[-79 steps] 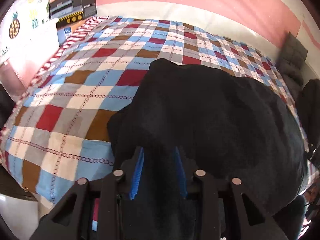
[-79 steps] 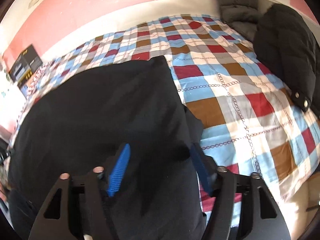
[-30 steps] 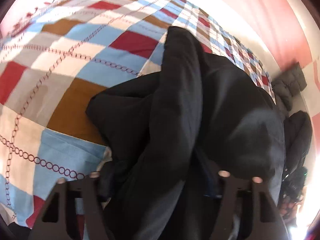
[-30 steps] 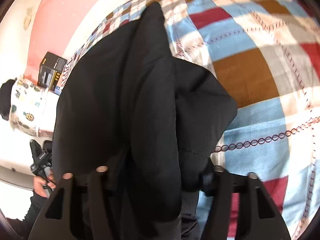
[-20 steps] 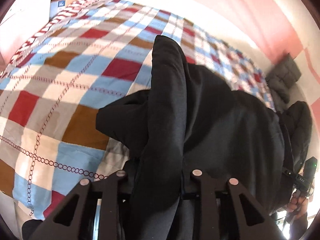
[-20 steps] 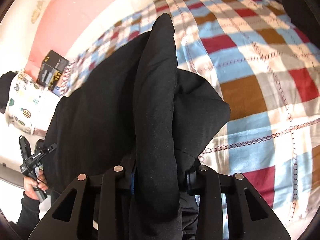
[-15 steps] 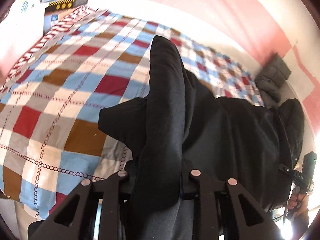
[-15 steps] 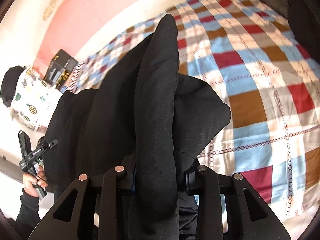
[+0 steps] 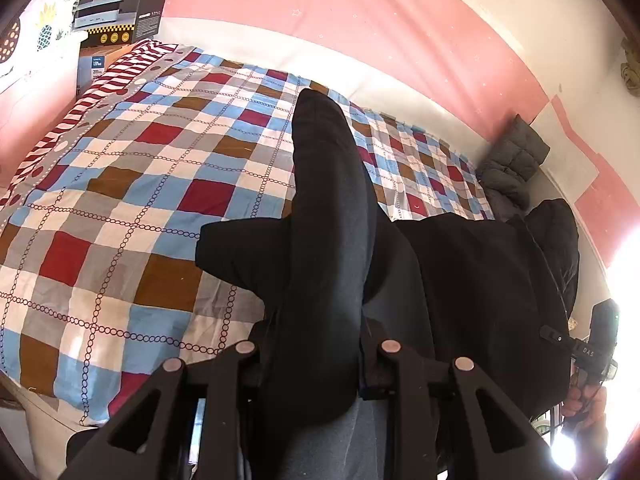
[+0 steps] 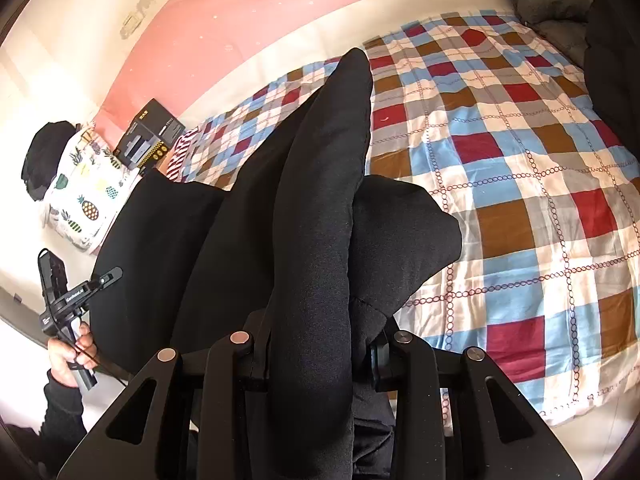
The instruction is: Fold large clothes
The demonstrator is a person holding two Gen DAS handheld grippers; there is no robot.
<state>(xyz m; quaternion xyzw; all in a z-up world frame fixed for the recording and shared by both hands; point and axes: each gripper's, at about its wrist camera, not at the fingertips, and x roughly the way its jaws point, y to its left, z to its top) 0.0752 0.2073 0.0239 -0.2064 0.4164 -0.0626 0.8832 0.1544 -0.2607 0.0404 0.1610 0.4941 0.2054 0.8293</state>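
Note:
A large black garment (image 9: 332, 248) hangs lifted over a checked bedspread (image 9: 120, 184). My left gripper (image 9: 316, 364) is shut on one edge of it; a thick fold runs up between the jaws and hides the fingertips. In the right wrist view my right gripper (image 10: 316, 352) is shut on the same black garment (image 10: 320, 208), again with a fold standing between the jaws. The cloth stretches between both grippers, above the near edge of the bed. Each view shows the other gripper held in a hand at the frame's edge.
A black cardboard box (image 9: 120, 12) stands at the bed's far left corner, by a pineapple-print cloth (image 10: 84, 196). A grey padded jacket (image 9: 512, 164) and another black coat (image 9: 560, 236) lie at the bed's right end. A pink and white wall runs behind.
Both grippers closed on the black garment and lifted it off the bed. The views tilted up, so more of the bedspread and the wall show now.

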